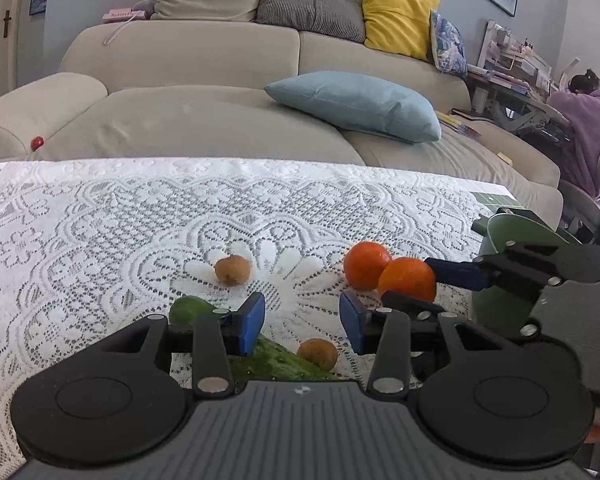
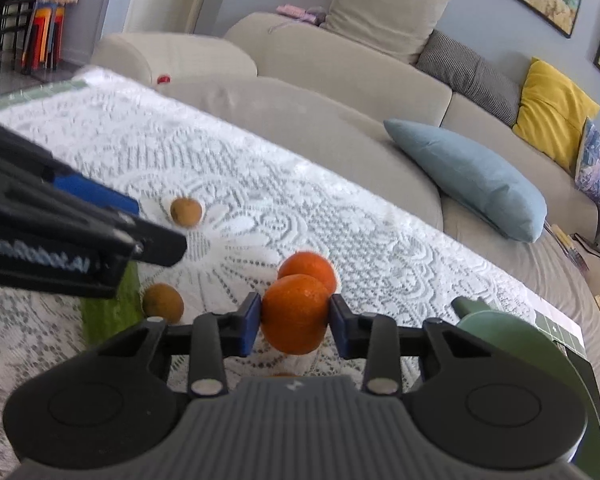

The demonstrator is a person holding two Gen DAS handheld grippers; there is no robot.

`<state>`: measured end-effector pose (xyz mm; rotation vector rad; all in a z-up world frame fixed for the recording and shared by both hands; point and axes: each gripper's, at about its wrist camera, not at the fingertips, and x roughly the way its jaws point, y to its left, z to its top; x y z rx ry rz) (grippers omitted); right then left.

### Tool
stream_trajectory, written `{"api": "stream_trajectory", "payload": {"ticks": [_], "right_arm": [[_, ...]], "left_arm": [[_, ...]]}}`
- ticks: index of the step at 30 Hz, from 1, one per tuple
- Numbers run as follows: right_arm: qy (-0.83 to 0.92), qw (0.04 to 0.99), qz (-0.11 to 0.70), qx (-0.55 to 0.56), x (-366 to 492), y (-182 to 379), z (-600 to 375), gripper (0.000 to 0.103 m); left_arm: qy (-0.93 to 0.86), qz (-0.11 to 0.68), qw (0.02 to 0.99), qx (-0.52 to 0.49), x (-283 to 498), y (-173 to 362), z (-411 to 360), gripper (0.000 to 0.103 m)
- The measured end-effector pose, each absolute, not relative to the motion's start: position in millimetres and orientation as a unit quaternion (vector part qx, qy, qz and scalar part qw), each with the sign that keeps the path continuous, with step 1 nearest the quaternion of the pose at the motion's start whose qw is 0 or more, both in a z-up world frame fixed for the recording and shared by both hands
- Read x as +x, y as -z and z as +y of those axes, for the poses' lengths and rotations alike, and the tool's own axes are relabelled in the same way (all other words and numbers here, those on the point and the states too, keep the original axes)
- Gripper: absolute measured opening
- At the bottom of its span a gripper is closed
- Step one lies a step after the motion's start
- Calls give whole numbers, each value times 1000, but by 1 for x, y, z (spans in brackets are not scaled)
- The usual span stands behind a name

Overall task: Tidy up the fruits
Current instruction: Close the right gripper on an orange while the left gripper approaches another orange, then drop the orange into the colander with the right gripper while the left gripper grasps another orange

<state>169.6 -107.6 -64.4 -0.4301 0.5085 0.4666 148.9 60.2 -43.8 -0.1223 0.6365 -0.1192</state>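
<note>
Gripping the nearer round orange fruit (image 2: pixel 295 314), the right claw (image 2: pixel 295 322) has both blue pads pressed against its sides, holding it just above the white lace cloth (image 2: pixel 380 248) that covers the counter. No earlier picture is given, so only the grip itself can be told. Just behind it a second round orange fruit (image 2: pixel 310 268) sits on the cloth, touching or almost touching the held one. To the right of this claw stands a green round dish (image 2: pixel 500 328), tilted, its far side partly hidden.

The left claw (image 1: pixel 302 322) hangs open over the cloth with nothing between its pads. Under it lies a long green bumpy cucumber (image 1: pixel 268 360), and a small brown oval kiwi (image 1: pixel 318 354) rests just beside the cucumber's end. Farther out, near the middle of the lace pattern, a second brown kiwi (image 1: pixel 232 269) lies alone, well apart from the oranges.

Beyond the counter's edge is a beige sofa (image 1: pixel 188 56) with a pale blue cushion (image 1: pixel 356 104) and a yellow cushion (image 1: pixel 396 16).
</note>
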Motion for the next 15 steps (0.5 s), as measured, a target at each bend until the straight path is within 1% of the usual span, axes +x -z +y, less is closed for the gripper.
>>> {"api": "stream_trajectory", "payload": {"ticks": [15], "right_arm": [[-239,946,219,-5,160,-6,-194,34]], "left_arm": [[89,320,943,-21,162,38,34,51]]}}
